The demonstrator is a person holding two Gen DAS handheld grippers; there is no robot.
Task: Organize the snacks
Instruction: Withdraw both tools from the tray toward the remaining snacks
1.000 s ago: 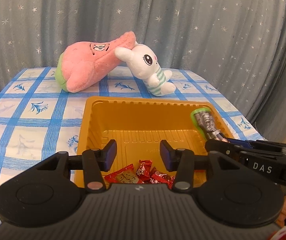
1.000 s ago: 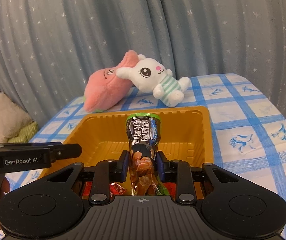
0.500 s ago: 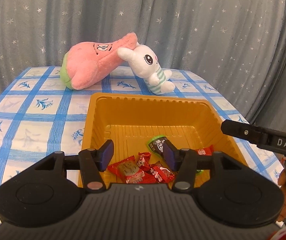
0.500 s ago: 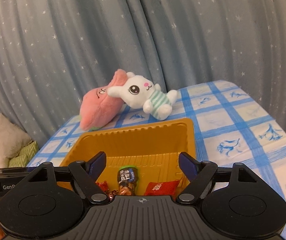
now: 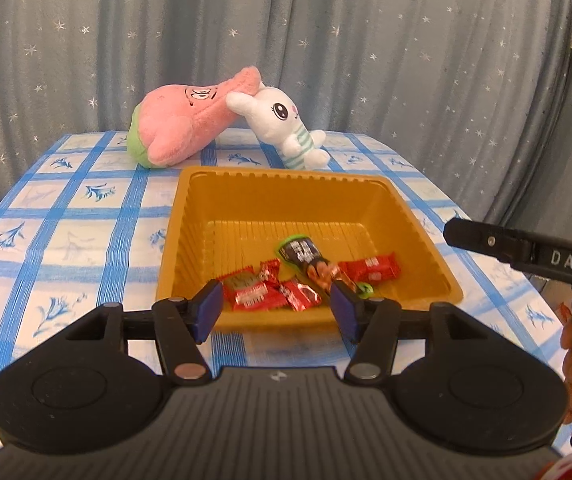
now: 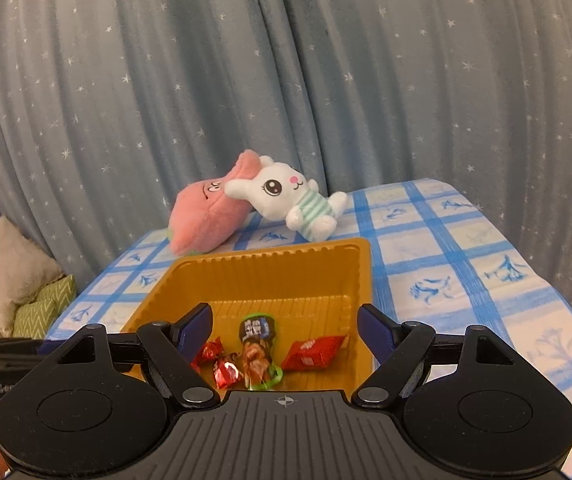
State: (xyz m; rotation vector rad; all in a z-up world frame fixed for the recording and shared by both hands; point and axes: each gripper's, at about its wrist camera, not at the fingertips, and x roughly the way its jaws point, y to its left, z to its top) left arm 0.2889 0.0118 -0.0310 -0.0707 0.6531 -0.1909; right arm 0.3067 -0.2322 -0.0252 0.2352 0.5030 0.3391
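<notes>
Landmark: yellow tray [image 5: 413, 224], shallow ribbed plastic, on the blue-checked tablecloth [image 5: 66, 216].
Snack pouch: dark pouch with green ends [image 5: 305, 254] lies flat on the tray floor, near the middle, its green top toward the far wall; in the right wrist view [image 6: 257, 344] it lies lengthwise, straight ahead of the gripper.
Red sweets: several small red wrapped sweets [image 5: 262, 290] lie in the tray's near half, left of the pouch; one longer red packet [image 5: 371, 268] to its right, touching or nearly so.
Left gripper: [image 5: 278, 308] hovers at the tray's near rim, jaws opening, about half spread; nothing between the pads, sweets visible beyond them.
Right gripper: [image 6: 286, 332] over the tray's near edge, jaws wide, empty; the pouch lies below and beyond, free of the pads.
Beyond tray: pink plush [image 5: 190, 120] and white rabbit plush [image 5: 286, 128], leaning together past the far wall, well clear.
Handling, pouch: judged light, soft foil, crinkly and likely slippery; contents may crush. Best taken across its narrow middle, with gentle squeeze.
Handling, sweets: judged very light; twisted wrapper ends give way, so pinch the body.
Risk: the tray looks light and may slide if nudged.
</notes>
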